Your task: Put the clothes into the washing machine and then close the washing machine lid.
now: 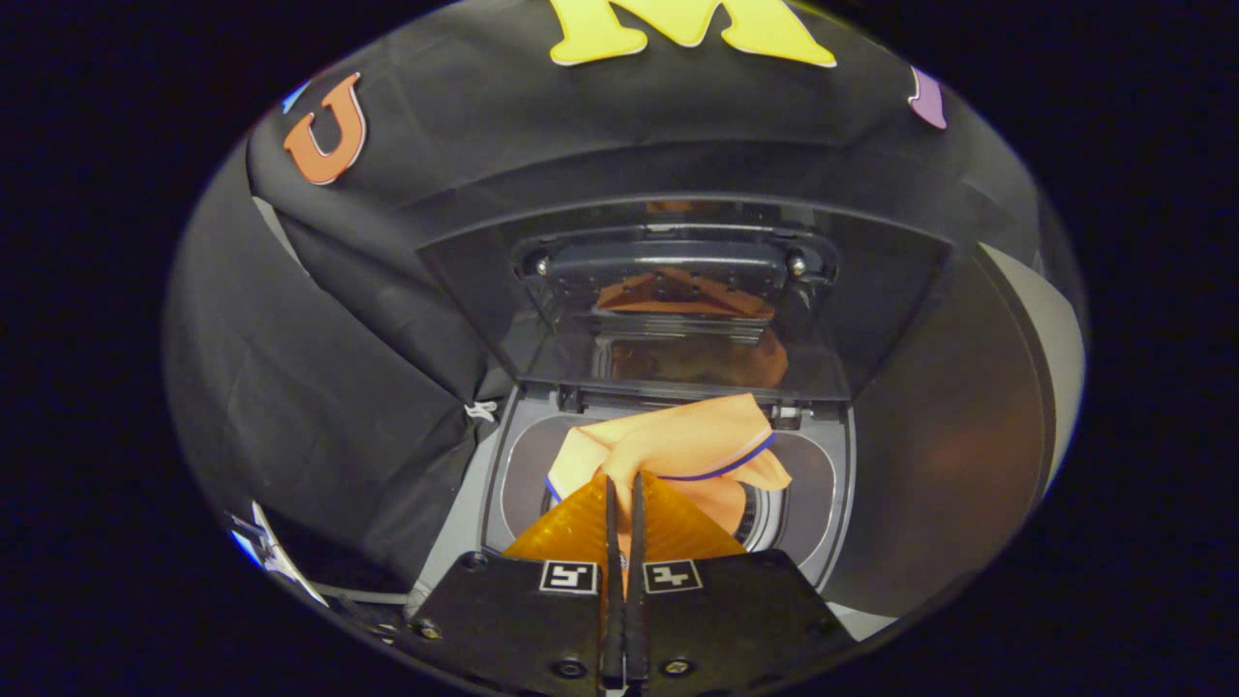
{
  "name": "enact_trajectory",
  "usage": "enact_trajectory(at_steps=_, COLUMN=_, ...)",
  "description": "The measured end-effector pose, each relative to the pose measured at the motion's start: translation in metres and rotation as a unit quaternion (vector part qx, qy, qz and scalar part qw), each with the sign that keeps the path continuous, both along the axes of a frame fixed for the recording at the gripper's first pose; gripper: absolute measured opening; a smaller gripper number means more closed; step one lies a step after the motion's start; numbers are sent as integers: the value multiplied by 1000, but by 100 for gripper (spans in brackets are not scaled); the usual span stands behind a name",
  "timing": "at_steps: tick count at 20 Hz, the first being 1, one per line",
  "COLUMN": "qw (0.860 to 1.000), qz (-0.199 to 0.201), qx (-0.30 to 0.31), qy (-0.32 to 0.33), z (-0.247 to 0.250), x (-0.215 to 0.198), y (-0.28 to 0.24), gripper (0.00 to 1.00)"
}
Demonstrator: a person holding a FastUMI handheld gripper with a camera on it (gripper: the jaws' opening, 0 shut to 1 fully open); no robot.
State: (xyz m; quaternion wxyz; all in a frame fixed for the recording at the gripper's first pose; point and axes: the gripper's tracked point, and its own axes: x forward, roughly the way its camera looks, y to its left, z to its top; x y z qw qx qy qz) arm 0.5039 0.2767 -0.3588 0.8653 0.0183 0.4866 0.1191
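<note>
Fingers nearly closed, my gripper (624, 484) pinches the orange cloth (678, 445) at lower centre, hanging straight ahead over the washer (503, 484) drum, lid (678, 290) upright beyond at frame centre, so release goes straight down.

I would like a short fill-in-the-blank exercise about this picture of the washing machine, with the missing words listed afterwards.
1. The gripper is shut on an orange ____ with a blue trim line.
2. The washing machine lid stands ____.
3. The cloth hangs over the round ____ of the washing machine.
4. The shiny inside of the lid shows an orange ____ of the cloth.

Missing words: cloth; open; drum opening; reflection
</note>
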Motion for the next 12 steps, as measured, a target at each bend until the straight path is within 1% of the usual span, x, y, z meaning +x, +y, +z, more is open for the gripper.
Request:
enact_trajectory(at_steps=4, qw=1000, qz=3, qx=-13, qy=18, z=-24, x=8, y=0, gripper=4)
enact_trajectory(at_steps=9, qw=999, qz=2, qx=-28, qy=42, z=-57, x=2, y=-3, gripper=4)
enact_trajectory(at_steps=12, qw=998, qz=-1, qx=-31, qy=49, z=-67, x=2, y=-4, gripper=4)
